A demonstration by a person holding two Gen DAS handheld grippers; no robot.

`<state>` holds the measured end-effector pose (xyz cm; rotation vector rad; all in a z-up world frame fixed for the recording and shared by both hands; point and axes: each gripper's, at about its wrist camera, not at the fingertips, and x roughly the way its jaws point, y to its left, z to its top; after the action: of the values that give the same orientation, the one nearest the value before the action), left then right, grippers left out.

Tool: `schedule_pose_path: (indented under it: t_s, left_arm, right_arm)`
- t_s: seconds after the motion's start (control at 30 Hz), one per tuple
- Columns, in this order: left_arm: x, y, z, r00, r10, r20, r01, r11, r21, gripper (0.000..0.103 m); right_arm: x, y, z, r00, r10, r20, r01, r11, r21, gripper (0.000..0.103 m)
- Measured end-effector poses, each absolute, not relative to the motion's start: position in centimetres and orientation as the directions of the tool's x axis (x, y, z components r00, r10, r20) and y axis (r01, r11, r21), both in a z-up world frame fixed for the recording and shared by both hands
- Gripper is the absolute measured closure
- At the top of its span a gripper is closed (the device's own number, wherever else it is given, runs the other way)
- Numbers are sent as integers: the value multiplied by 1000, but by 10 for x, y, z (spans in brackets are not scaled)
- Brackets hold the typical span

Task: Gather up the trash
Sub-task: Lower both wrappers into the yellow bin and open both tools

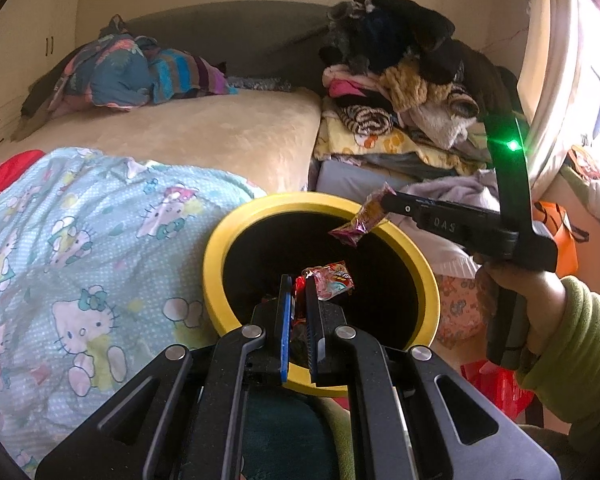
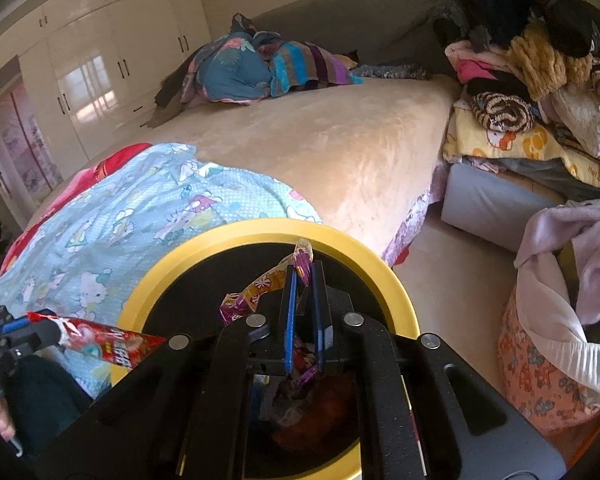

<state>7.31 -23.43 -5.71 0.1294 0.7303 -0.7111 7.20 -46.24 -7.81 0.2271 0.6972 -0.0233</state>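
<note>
Left gripper (image 1: 298,292): mine, pinched tight on a red wrapper (image 1: 334,282), held over the open mouth of the bin (image 1: 216,256), near its rim closest to me.
Right gripper (image 2: 304,280): mine, pinched on a purple wrapper (image 2: 260,286) that trails off to the left of its tips; it also hangs over the bin mouth, toward the far rim.
Red wrapper: crinkled foil with cartoon print; in the right wrist view it shows as a long red pack (image 2: 108,340) sticking out from my left gripper across the bin's left rim.
Purple wrapper: thin twisted strip, orange and purple; in the left wrist view (image 1: 360,216) it dangles from my right gripper above the bin's right rim.
Bin: round, yellow rim, black inside, standing on the floor against the side of the bed (image 1: 228,132); some wrappers (image 2: 300,412) already lie at its bottom.
Right hand (image 1: 516,292): wrapped round the gripper handle, green sleeve (image 1: 580,344) behind it.
Bed: beige cover, a blue cartoon-print blanket (image 1: 72,248) on the near corner, bundled cloth (image 1: 140,68) at the far edge.
Clothes pile (image 1: 404,80): heaped on a low grey stand right of the bed.
Wardrobe (image 2: 100,52): white doors along the far left wall.
</note>
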Motion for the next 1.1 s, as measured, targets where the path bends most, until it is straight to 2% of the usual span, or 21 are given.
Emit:
schedule_pose_path:
  t_s: [0.5,0.53,0.6,0.67,0.83,0.87,1.0,1.07,1.1]
  left_arm:
    - [93,-273,-87,446,-534,-719,673,729,-125,96]
    - [95,-275,-88,443,-534,-721,674,728,-125,96]
    - [98,-280,-89,439,-532,-725,679,724,-120,94]
    - [100,-282,-89,441,-529,-725,678,726,-116,84]
    - [100,-278,-87,446,-540,-714,674,727,-129,57]
    - [101,-277,-86,447,-542,-712,670,730,-135,49]
    - [105,-269,-80,455,-544,-705,647,746,-159,35]
    - [106,-263,-77,468,-537,-702,628,761,-164,24]
    - [106,-261,-76,470,-536,-701,623,764,-166,23]
  right_arm:
    - [74,-465,-90,746,68,-662,98,973,210,97]
    - [74,-465,-90,745,69,-664,97,973,210,96]
    - [73,-464,-90,743,71,-666,96,973,210,86]
    - [74,-464,-90,743,70,-666,95,973,209,85]
    - [73,-462,-89,740,71,-669,89,975,202,75]
    - [71,-462,-89,739,70,-670,88,976,199,71]
    - [61,-460,-87,744,61,-665,95,976,196,55]
    - [54,-457,-85,749,47,-661,107,976,191,39]
    - [49,-456,-83,755,35,-655,118,975,188,32]
